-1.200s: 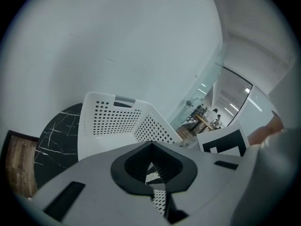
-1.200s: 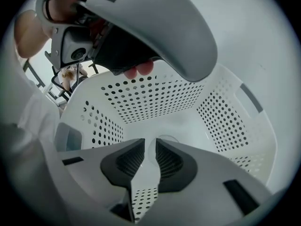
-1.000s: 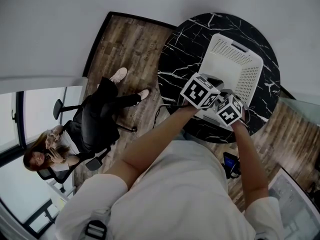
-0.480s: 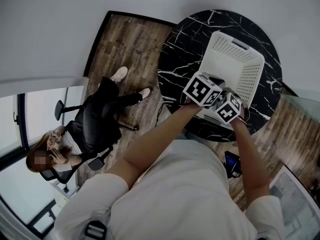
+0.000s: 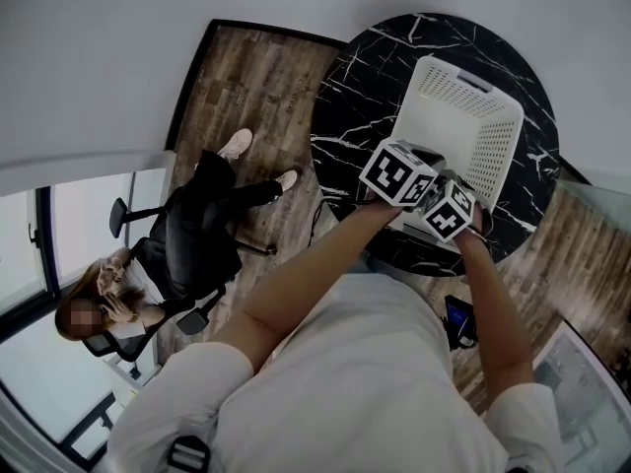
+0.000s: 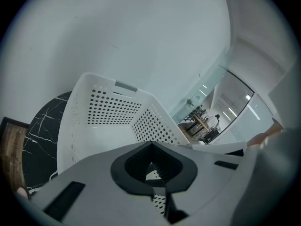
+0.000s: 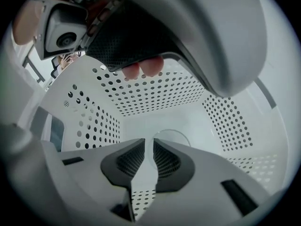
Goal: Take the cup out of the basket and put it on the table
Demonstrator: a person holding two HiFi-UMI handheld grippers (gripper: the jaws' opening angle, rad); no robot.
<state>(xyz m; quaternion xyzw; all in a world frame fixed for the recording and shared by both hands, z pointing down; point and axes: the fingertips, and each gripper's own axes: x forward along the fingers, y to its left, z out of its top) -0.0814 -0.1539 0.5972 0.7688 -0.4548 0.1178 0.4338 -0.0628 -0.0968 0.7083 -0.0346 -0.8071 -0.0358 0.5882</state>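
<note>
Cup (image 7: 171, 136) sits in white basket (image 5: 463, 97) on black marble table (image 5: 355, 97); left claw (image 6: 150, 147) closed, right claw (image 7: 149, 147) barely parted.

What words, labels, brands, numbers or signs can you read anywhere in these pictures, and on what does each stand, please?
No readable text in any view.
Marker cubes: black-and-white square patterns only, no letters or numbers.
Basket: plain white perforated plastic, no label or brand showing.
Dark device low in the head view: lit bluish face, too small to read.
</note>
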